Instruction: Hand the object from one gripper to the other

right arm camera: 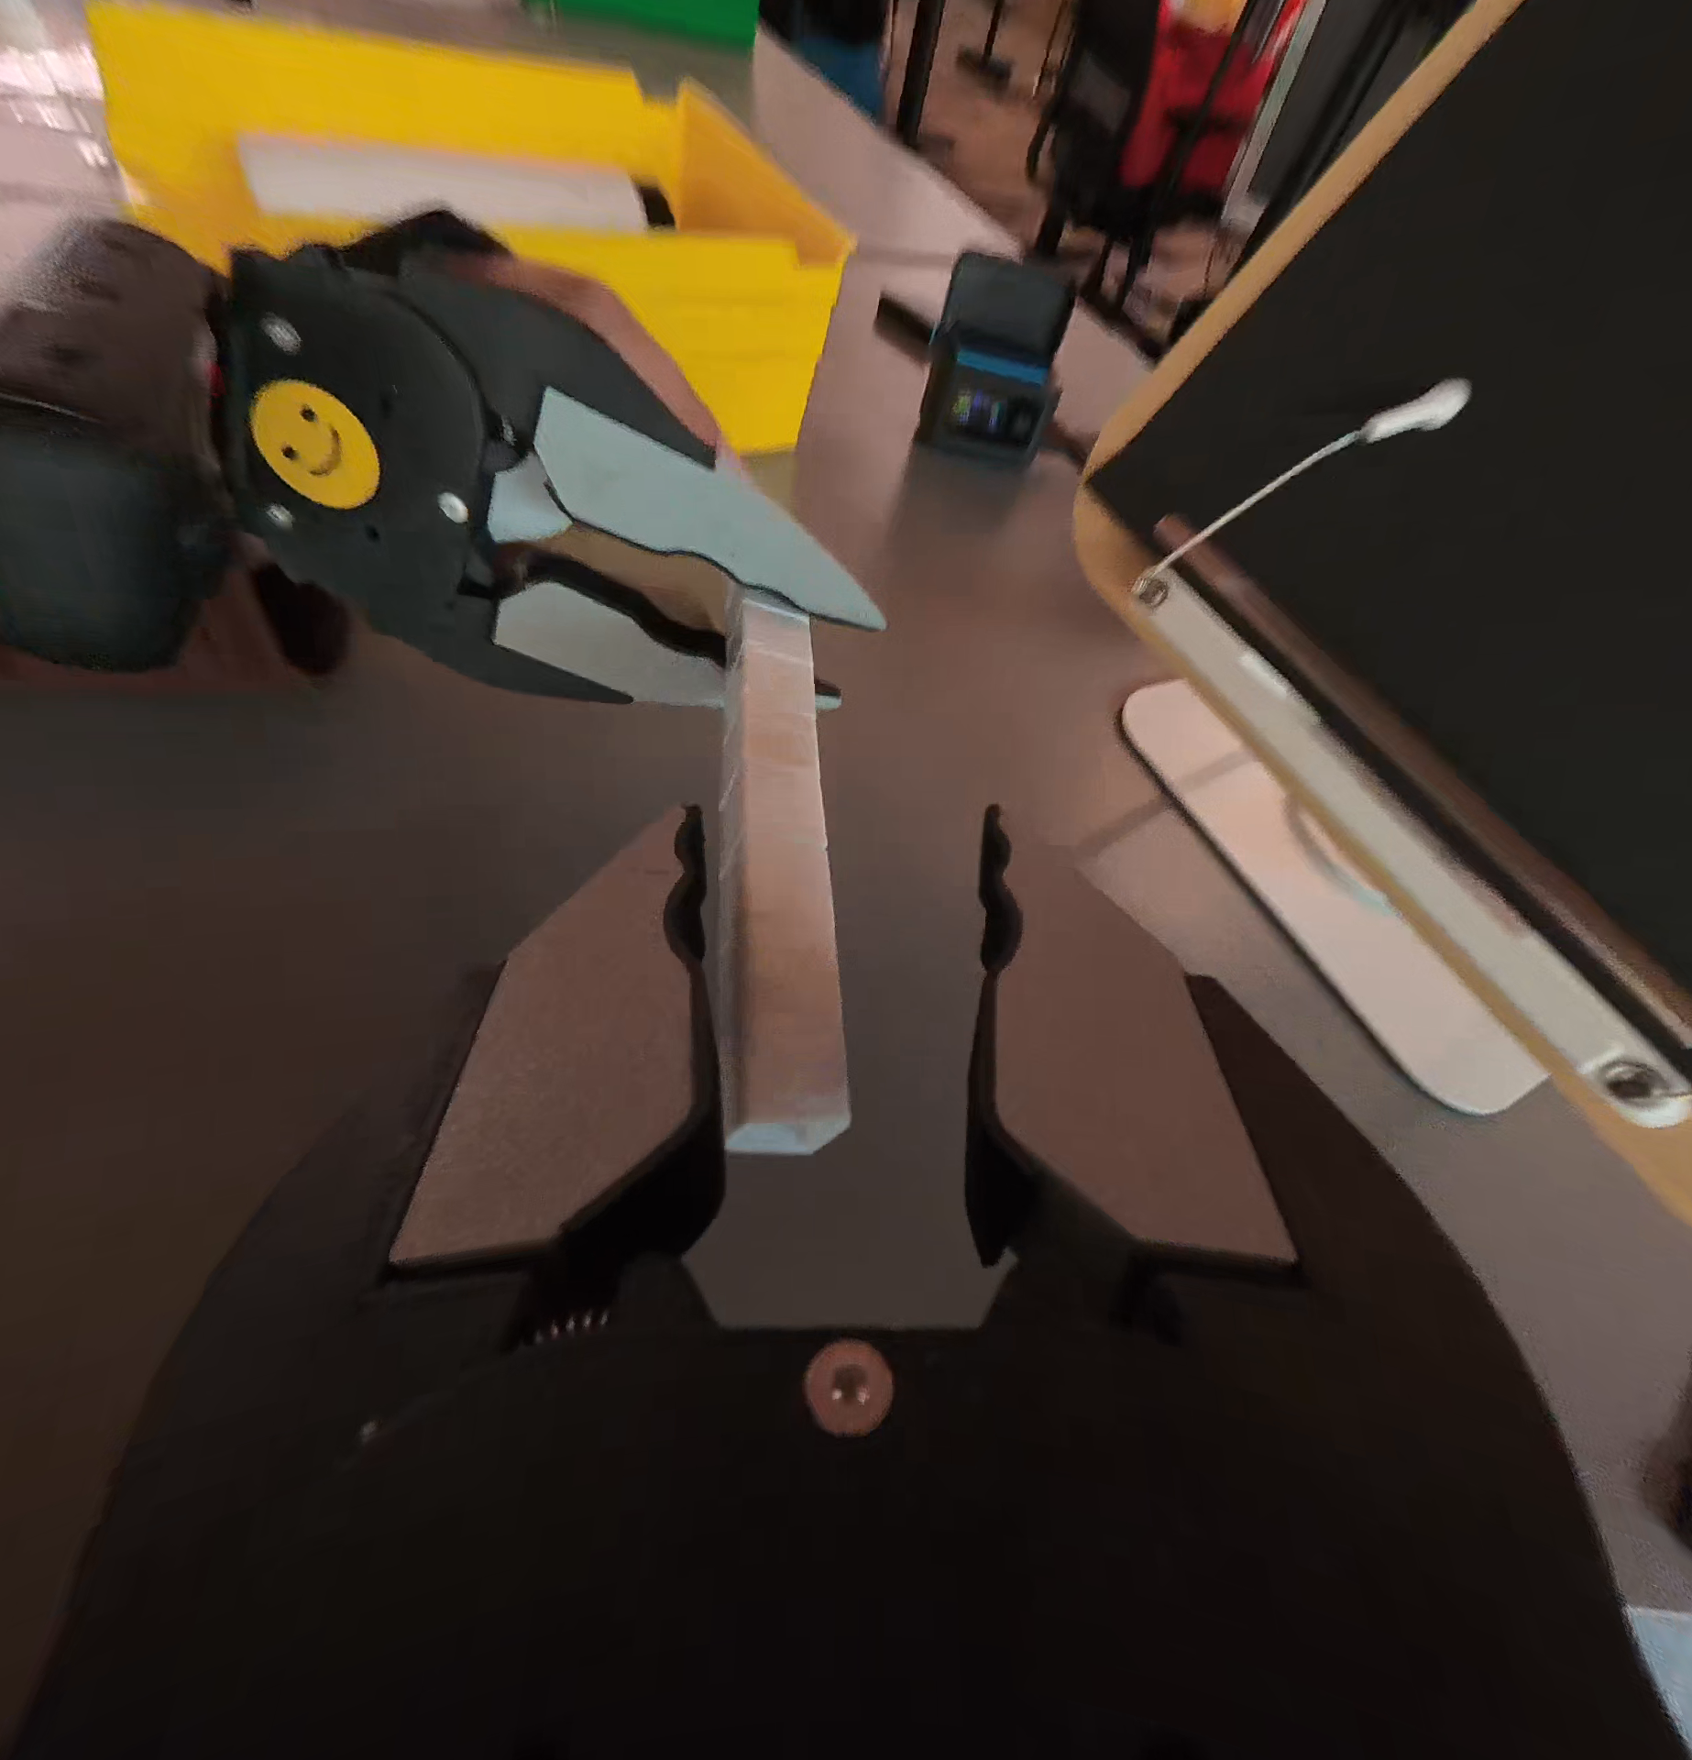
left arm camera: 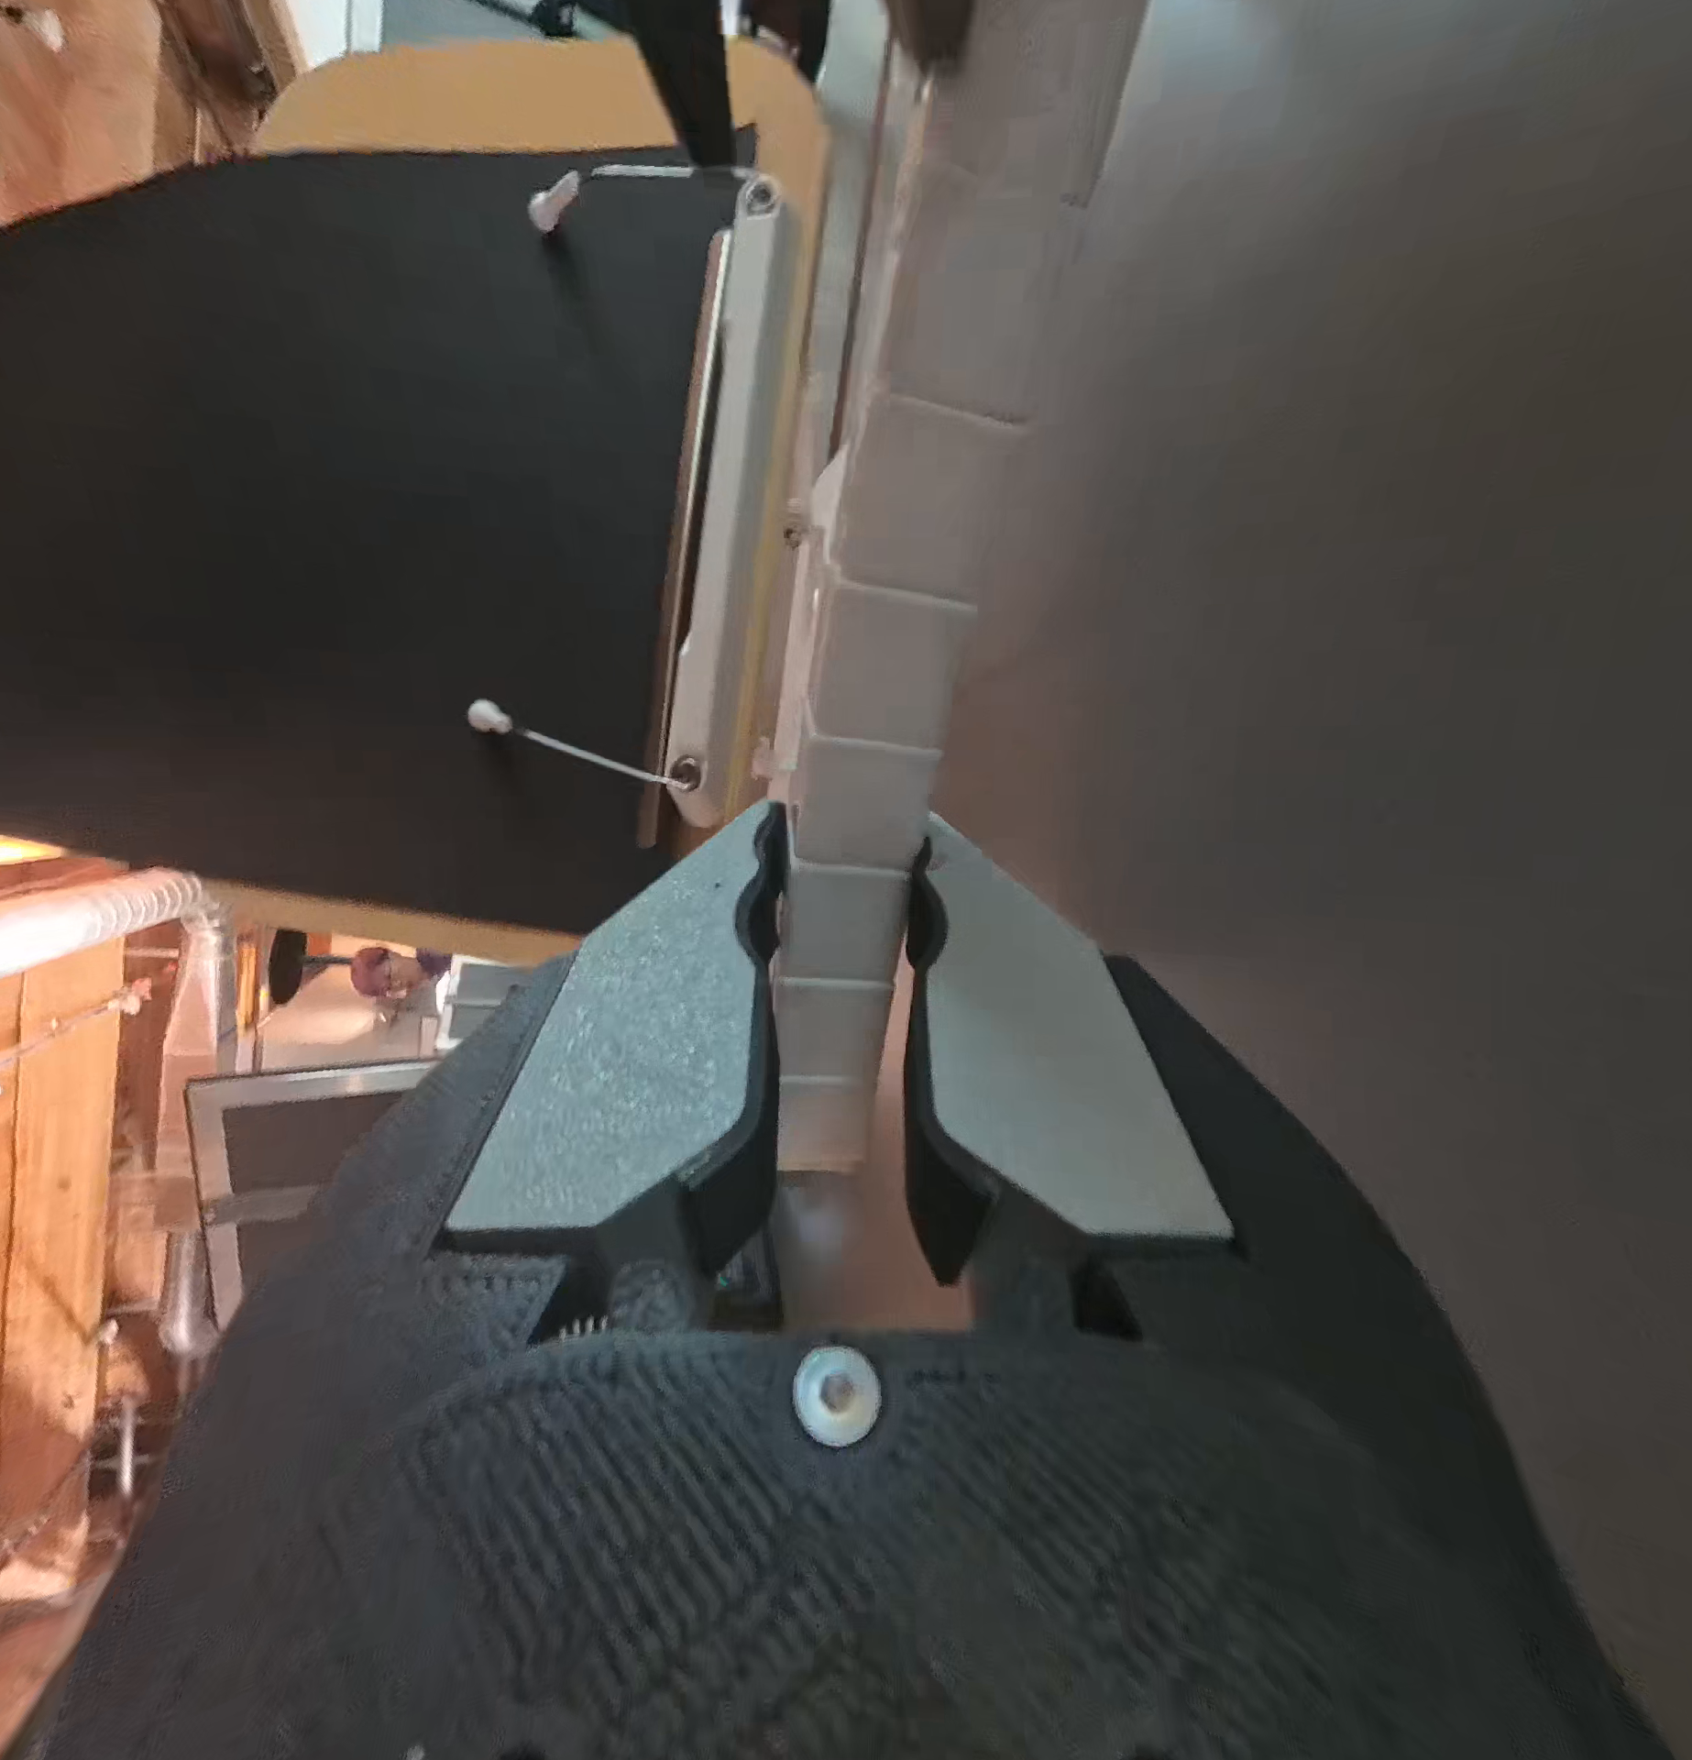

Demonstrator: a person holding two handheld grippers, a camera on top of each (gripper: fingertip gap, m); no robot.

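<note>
Mid-handover: left gripper (right arm camera: 776, 657) clamps the grey segmented bar (right arm camera: 776, 914); right gripper (right arm camera: 842, 857), spread open around it, must close next

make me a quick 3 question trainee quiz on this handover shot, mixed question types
1. True or false: the left gripper is clamped on the far end of the long pale bar.
2. Multiple choice: the right gripper is A) shut on the bar, B) open with the bar's near end between its fingers, C) nowhere near the bar.
3. Fill in: behind the left gripper stands a ____ plastic bin.

Key: 1 true; 2 B; 3 yellow
</note>
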